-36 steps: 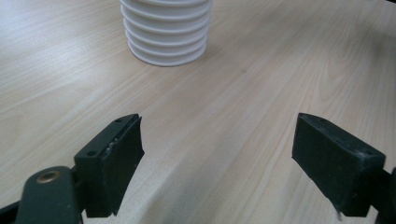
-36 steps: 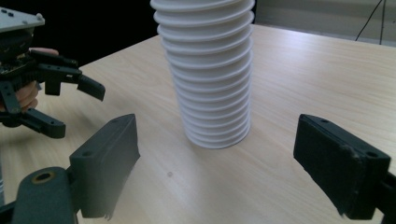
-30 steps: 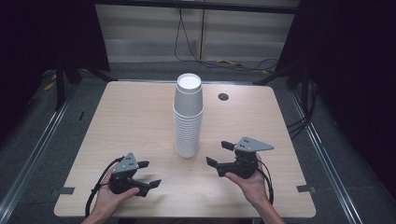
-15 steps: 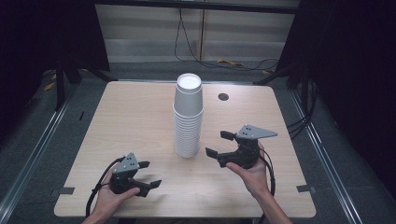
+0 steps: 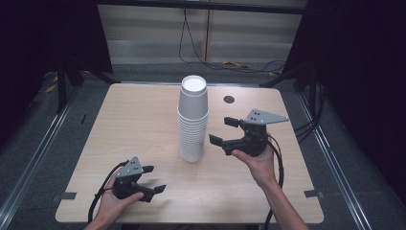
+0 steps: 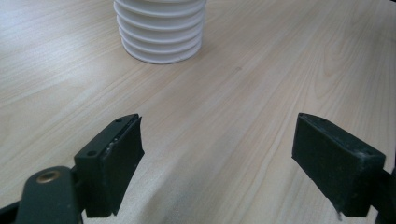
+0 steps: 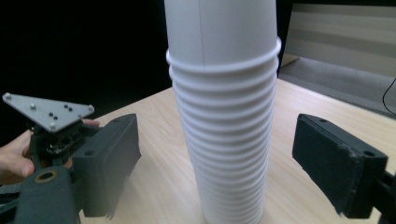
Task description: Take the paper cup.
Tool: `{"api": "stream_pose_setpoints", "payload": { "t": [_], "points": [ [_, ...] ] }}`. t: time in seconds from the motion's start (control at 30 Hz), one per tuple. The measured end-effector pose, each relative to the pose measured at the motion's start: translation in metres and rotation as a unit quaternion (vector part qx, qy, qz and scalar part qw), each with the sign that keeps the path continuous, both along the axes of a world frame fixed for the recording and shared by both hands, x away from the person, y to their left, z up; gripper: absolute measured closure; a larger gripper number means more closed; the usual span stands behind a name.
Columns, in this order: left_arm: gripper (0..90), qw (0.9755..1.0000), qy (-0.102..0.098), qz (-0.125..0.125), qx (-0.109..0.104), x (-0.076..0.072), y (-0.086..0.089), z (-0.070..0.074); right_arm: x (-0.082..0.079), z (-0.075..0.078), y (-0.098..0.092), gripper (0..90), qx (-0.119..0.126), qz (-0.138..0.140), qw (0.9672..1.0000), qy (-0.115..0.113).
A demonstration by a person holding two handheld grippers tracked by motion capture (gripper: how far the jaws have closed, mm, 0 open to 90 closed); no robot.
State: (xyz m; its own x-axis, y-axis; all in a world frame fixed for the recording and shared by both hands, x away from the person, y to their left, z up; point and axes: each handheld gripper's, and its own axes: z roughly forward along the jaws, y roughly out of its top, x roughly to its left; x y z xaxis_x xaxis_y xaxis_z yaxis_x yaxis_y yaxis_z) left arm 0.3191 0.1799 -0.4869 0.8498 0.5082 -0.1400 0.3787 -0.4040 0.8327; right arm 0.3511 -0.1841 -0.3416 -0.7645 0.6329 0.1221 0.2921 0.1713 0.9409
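A tall stack of white paper cups (image 5: 193, 120) stands upside down in the middle of the wooden table (image 5: 134, 120). My right gripper (image 5: 224, 131) hangs in the air just right of the stack, about halfway up it, open and apart from the cups. In the right gripper view the stack (image 7: 224, 116) rises between and beyond the spread jaws. My left gripper (image 5: 155, 178) rests low by the table's near left edge, jaws apart with nothing between them. The left gripper view looks past its open jaws to the stack's base (image 6: 161, 32).
A small dark round hole (image 5: 229, 99) sits in the tabletop behind the right gripper. Cables (image 5: 239, 64) lie on the floor beyond the far edge. Bare wood spreads left of the stack and along the near edge.
The right gripper has risen off the table and edged up beside the stack, still open. The left gripper has stayed put.
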Motion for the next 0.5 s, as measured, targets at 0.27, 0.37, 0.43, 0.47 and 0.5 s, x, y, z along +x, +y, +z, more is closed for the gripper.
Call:
{"api": "stream_pose_setpoints", "payload": {
  "t": [0.27, 0.37, 0.43, 0.47, 0.5],
  "points": [
    [16.1, 1.0, 0.0, -0.002, -0.001, 0.0, 0.0, 0.0, 0.01, 0.031, 0.008, 16.1, 0.006, 0.015, 0.9994, -0.03],
    [16.0, 1.0, -0.004, -0.004, 0.001, 0.0, 0.0, 0.0, 0.016, 0.035, 0.012, 16.0, 0.004, 0.018, 0.9992, -0.035],
    [16.1, 1.0, -0.002, -0.003, 0.0, 0.0, 0.0, 0.0, 0.018, 0.037, 0.015, 16.0, 0.001, 0.02, 0.9992, -0.036],
    [16.0, 1.0, -0.004, -0.002, -0.002, -0.001, 0.0, 0.0, 0.022, 0.039, 0.018, 16.0, 0.004, 0.026, 0.999, -0.035],
    [16.0, 1.0, -0.007, -0.003, -0.002, -0.001, 0.0, 0.001, 0.022, 0.039, 0.018, 16.0, 0.004, 0.026, 0.999, -0.035]
  ]
}}
